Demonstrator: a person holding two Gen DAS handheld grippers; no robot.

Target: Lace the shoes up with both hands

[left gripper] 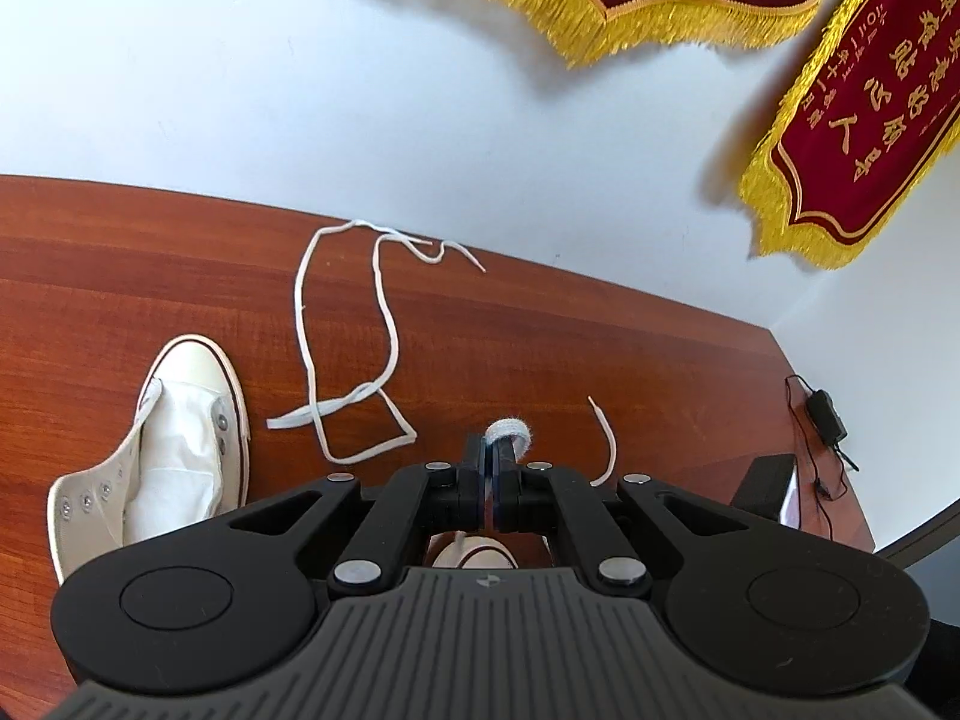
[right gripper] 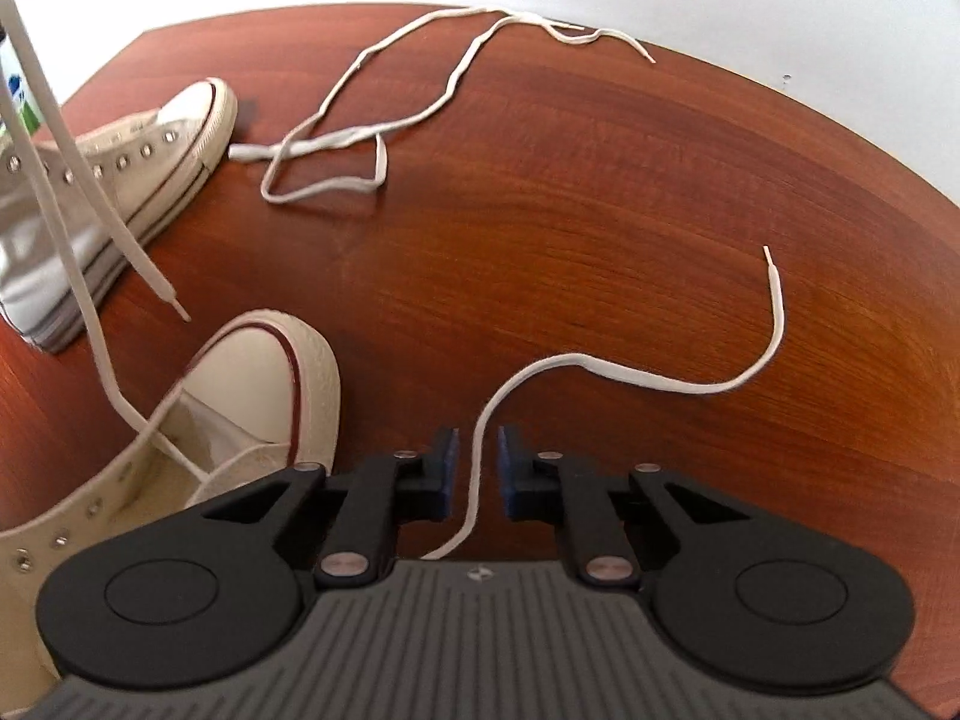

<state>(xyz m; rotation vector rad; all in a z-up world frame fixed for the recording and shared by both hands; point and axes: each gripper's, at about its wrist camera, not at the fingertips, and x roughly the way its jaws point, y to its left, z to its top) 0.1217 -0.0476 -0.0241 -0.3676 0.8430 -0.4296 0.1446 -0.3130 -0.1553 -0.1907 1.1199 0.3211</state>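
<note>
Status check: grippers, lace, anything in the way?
Left gripper shut on lace. Right gripper open, straddling lace end. Spare lace clear of it.

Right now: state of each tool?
Left tool: shut on the shoelace.
Right tool: open, the shoelace end between its fingers, not pinched.

Both wrist views look steeply down, close over the worktop [left gripper: 540,330], sharing the loose lace [right gripper: 336,144] toward eleven o'clock.

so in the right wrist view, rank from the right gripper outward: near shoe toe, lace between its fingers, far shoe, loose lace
1. lace between its fingers, at the right gripper
2. near shoe toe, just left
3. far shoe, upper left
4. loose lace, by the table's far edge, about level with the far shoe: too close to call
</note>
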